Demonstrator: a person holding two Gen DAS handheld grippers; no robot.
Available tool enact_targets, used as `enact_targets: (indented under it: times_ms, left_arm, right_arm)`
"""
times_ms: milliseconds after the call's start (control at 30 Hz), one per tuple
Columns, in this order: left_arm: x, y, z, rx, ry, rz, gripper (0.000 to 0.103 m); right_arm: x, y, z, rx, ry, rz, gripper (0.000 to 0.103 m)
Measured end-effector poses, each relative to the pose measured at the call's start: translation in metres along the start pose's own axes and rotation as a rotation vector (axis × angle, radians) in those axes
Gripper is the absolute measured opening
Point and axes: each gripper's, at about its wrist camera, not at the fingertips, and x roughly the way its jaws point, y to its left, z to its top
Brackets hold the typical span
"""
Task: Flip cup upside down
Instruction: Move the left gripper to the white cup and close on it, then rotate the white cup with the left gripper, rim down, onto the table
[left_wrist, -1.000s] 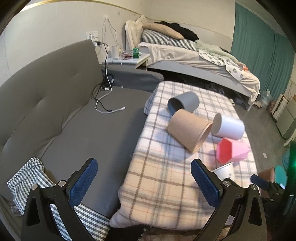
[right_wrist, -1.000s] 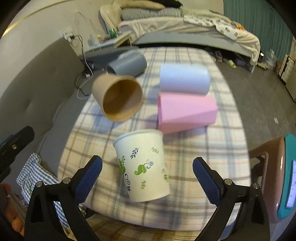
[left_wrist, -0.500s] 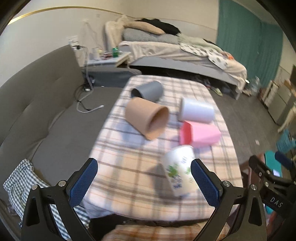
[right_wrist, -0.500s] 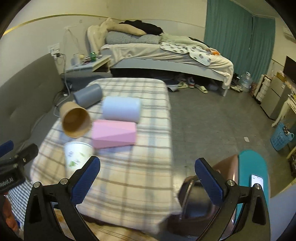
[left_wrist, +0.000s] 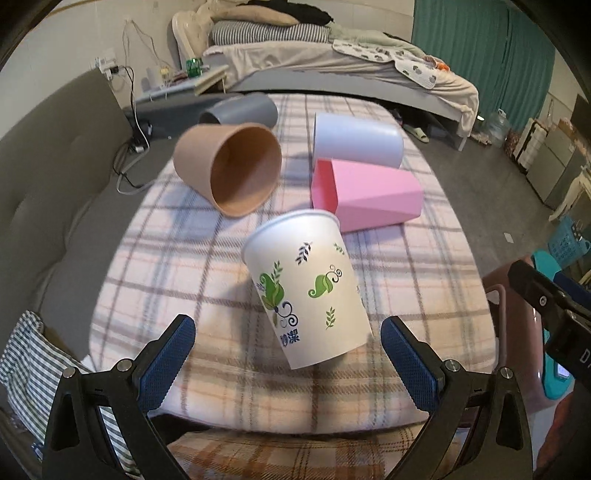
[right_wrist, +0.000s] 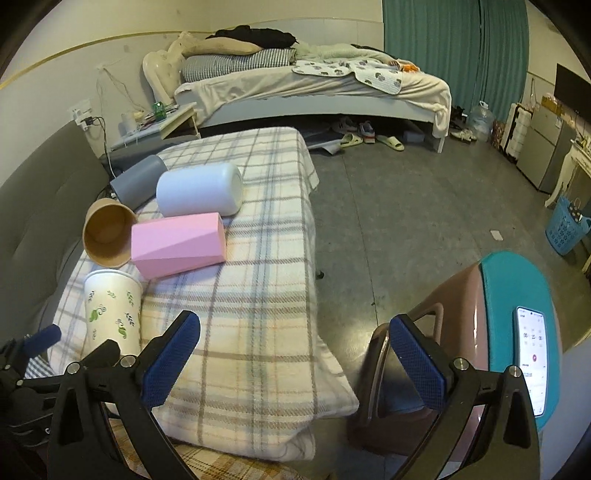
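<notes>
Plaid cloth (left_wrist: 207, 266) covers a low padded surface that stands between a grey sofa (left_wrist: 48, 192) and a bare floor, with an unmade bed (right_wrist: 317, 88) along the far wall. On the near part of the cloth stands the white paper cup (left_wrist: 308, 291) printed with green leaves; it sits on its base with its rim up, its long axis close to vertical and leaning slightly to the left in the left wrist view. Its open mouth faces upward. Beyond it lie four other cups on their sides: a brown paper cup (left_wrist: 231, 168) with its mouth toward the camera, a pink faceted cup (left_wrist: 369, 192) just behind the white one, a pale blue cup (left_wrist: 356, 140) and a grey cup (left_wrist: 240, 110) farthest back.

The left gripper (left_wrist: 288, 354) hangs just in front of the white paper cup, its blue-padded fingers spread wide on either side of the cup's lower half and touching nothing. The right gripper (right_wrist: 295, 350) is well off to the right, over the edge of the cloth and the floor, its fingers likewise spread wide and holding nothing. A stool with a teal seat (right_wrist: 517, 295) carries a lit phone (right_wrist: 532, 354)
</notes>
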Motion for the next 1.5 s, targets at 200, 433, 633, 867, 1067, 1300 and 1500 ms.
enact_targets:
  times_ms: [200,433,633,867,1067,1300,1500]
  left_arm:
    - [0.018,-0.001,0.001,-0.019,0.018,-0.041,0.101]
    - [0.027,-0.001,-0.002,0.006,0.05,-0.078,0.079]
    - [0.021,0.002,-0.001,0.016,0.068,-0.109,0.061]
    - [-0.007,0.007,0.011,0.059,-0.001,-0.111,0.061]
    - [-0.022,0.014,0.025,0.075,-0.037,-0.105,0.06]
    - [-0.023,0.015,0.032,0.119,0.009,-0.086,0.059]
    - [-0.026,0.013,0.031,0.218,0.139,-0.106,0.059]
  right_arm:
    - [0.016,0.005,-0.005,-0.012,0.04,0.012,0.103]
    - [0.028,0.008,-0.008,-0.006,0.068,0.018,0.103]
    - [0.026,0.016,-0.006,-0.022,0.064,0.019,0.103]
    - [0.015,0.022,-0.003,-0.03,0.044,0.017,0.103]
    - [0.006,0.03,-0.005,-0.051,0.036,0.02,0.103]
    - [0.001,0.032,-0.007,-0.058,0.033,0.017,0.103]
    - [0.002,0.028,-0.007,-0.047,0.043,0.016,0.103]
